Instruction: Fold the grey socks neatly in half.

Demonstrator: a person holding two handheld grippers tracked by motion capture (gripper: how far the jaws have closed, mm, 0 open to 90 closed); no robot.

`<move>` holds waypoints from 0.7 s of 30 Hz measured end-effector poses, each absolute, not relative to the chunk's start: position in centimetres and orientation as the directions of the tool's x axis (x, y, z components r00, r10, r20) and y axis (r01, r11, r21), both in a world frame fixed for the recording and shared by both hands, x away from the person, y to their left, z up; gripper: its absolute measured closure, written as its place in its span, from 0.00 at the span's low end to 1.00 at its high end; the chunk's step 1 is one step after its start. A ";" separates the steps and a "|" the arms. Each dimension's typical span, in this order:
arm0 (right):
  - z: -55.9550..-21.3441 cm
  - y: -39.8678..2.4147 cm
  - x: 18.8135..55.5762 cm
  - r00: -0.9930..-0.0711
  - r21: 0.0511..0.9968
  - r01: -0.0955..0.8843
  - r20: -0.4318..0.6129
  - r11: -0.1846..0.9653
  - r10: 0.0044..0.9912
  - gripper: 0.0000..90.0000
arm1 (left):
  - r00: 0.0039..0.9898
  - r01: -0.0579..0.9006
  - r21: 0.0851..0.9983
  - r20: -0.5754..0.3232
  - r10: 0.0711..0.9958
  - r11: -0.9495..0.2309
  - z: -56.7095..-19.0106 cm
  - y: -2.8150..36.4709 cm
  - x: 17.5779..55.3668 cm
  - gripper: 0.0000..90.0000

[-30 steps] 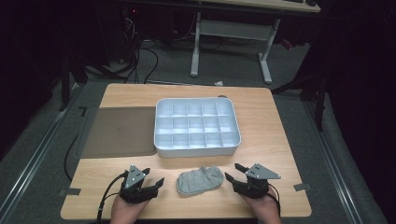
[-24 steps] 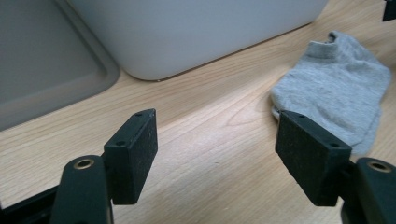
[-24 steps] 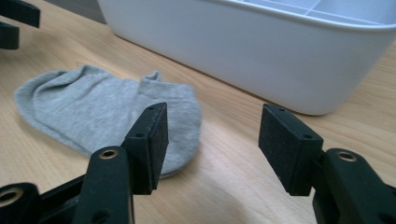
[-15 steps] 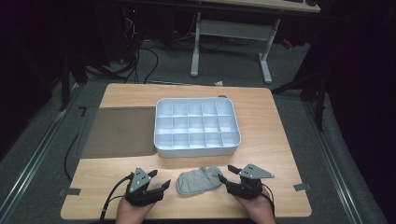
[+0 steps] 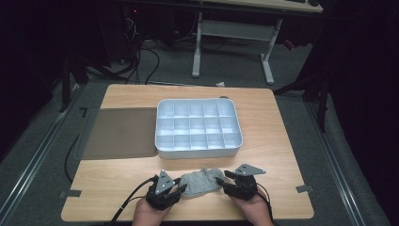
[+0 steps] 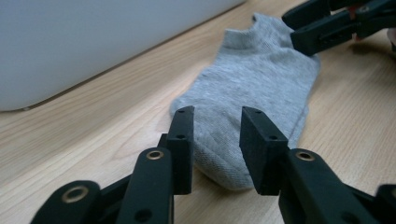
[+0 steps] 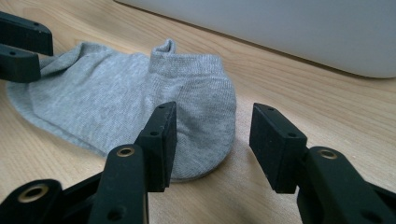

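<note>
We see both grippers closing in since a second ago: left gripper [image 5: 178, 189] at sock [image 5: 201, 182] toe, right gripper [image 5: 223, 181] at heel, jaws of both open, nothing held. Sock flat near tabletop [image 5: 263, 136] front edge, before tray [image 5: 197, 149]. We judge two-ended pinch imminent.

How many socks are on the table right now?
1. A single grey sock lies flat on the near edge of the table, between the left gripper and the right gripper, in front of the white divided tray. The tray's compartments look empty.

Grey knit cloth sock [image 6: 261, 84], matt wood-grain table [image 5: 263, 99], smooth, seemingly plastic tray [image 5: 198, 149], matt black fingers [image 7: 161, 135]
</note>
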State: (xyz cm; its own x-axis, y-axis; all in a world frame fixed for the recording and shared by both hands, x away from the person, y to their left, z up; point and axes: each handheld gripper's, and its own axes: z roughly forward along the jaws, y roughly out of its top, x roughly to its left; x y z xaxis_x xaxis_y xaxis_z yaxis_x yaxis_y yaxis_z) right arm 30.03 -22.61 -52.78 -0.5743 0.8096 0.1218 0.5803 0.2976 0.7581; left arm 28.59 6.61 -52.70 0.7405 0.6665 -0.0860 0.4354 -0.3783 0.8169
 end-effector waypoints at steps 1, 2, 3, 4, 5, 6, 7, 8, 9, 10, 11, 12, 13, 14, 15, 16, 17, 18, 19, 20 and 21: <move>-52.8 -22.5 30.1 -0.574 0.757 0.580 0.117 0.302 0.810 0.58 | 0.740 0.425 0.811 -0.056 0.670 -0.402 -52.8 6.3 28.6 0.75; -52.8 -22.5 30.1 -0.574 0.757 0.580 0.117 0.302 0.810 0.58 | 0.740 0.425 0.811 -0.056 0.670 -0.402 -52.8 6.3 28.6 0.76; -52.9 -22.4 30.2 -0.571 0.750 0.589 0.122 0.301 0.812 0.57 | 0.740 0.426 0.804 -0.046 0.671 -0.415 -53.0 6.3 28.6 0.76; -52.9 -22.4 30.2 -0.571 0.750 0.589 0.122 0.301 0.812 0.57 | 0.740 0.426 0.804 -0.046 0.671 -0.415 -53.0 6.3 28.6 0.76; -53.0 -22.3 30.2 -0.574 0.746 0.592 0.124 0.305 0.810 0.58 | 0.737 0.427 0.800 -0.038 0.674 -0.422 -53.0 6.4 28.6 0.77; -53.0 -22.3 30.2 -0.574 0.746 0.592 0.124 0.305 0.810 0.58 | 0.737 0.427 0.800 -0.038 0.674 -0.422 -53.0 6.4 28.6 0.77; -53.1 -22.2 30.3 -0.579 0.742 0.593 0.122 0.313 0.806 0.60 | 0.734 0.431 0.794 -0.032 0.678 -0.429 -53.1 6.5 28.6 0.77; -53.1 -22.1 30.2 -0.581 0.741 0.593 0.122 0.316 0.804 0.61 | 0.734 0.431 0.793 -0.030 0.679 -0.431 -53.2 6.6 28.6 0.77; -53.1 -22.1 30.2 -0.584 0.741 0.590 0.119 0.320 0.803 0.63 | 0.734 0.430 0.792 -0.027 0.678 -0.433 -53.2 6.6 28.5 0.77; -53.1 -22.0 30.2 -0.584 0.741 0.590 0.119 0.320 0.803 0.66 | 0.734 0.430 0.792 -0.027 0.678 -0.433 -53.2 6.6 28.5 0.77; -53.1 -22.0 30.1 -0.580 0.740 0.591 0.114 0.320 0.806 0.68 | 0.735 0.428 0.791 -0.023 0.677 -0.437 -53.2 6.6 28.5 0.78; -53.1 -22.0 30.1 -0.583 0.741 0.589 0.112 0.324 0.805 0.69 | 0.735 0.428 0.791 -0.023 0.677 -0.437 -53.2 6.6 28.5 0.78; -53.1 -22.0 30.1 -0.583 0.741 0.588 0.111 0.324 0.805 0.69 | 0.732 0.430 0.792 -0.025 0.681 -0.434 -53.3 6.7 28.6 0.78; -53.1 -21.9 30.1 -0.582 0.741 0.588 0.109 0.325 0.806 0.71 | 0.730 0.431 0.791 -0.023 0.683 -0.434 -53.3 6.8 28.6 0.78; -53.1 -21.9 30.1 -0.583 0.739 0.589 0.110 0.326 0.805 0.72 | 0.729 0.430 0.791 -0.020 0.685 -0.435 -53.3 6.8 28.5 0.78; -53.1 -21.9 30.1 -0.583 0.739 0.589 0.110 0.326 0.805 0.72 | 0.729 0.430 0.791 -0.020 0.685 -0.435 -53.3 6.8 28.5 0.78; -53.1 -21.9 30.1 -0.585 0.739 0.588 0.110 0.328 0.803 0.74 | 0.724 0.433 0.788 -0.016 0.689 -0.437 -53.3 6.9 28.5 0.78; -53.1 -21.8 30.1 -0.586 0.738 0.589 0.109 0.330 0.803 0.76 | 0.724 0.433 0.788 -0.016 0.689 -0.437 -53.3 6.9 28.5 0.79; -53.1 -21.8 30.0 -0.586 0.736 0.591 0.111 0.330 0.802 0.77 | 0.723 0.431 0.786 -0.007 0.691 -0.444 -53.3 7.0 28.5 0.79; -53.1 -21.8 30.0 -0.587 0.736 0.590 0.110 0.331 0.802 0.78 | 0.723 0.431 0.786 -0.007 0.691 -0.444 -53.3 7.0 28.5 0.79; -53.1 -21.7 30.0 -0.588 0.736 0.589 0.108 0.333 0.802 0.79 | 0.720 0.443 0.784 -0.023 0.694 -0.434 -53.3 7.0 28.6 0.79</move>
State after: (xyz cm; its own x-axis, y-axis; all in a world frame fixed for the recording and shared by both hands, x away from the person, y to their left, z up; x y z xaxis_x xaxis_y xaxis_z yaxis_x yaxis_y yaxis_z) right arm 30.02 -21.75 -53.05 -0.5878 0.8018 0.1081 0.5893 0.3328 0.7362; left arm 28.65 7.05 -53.28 0.7197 0.6939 -0.0227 0.4433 -0.4341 0.7842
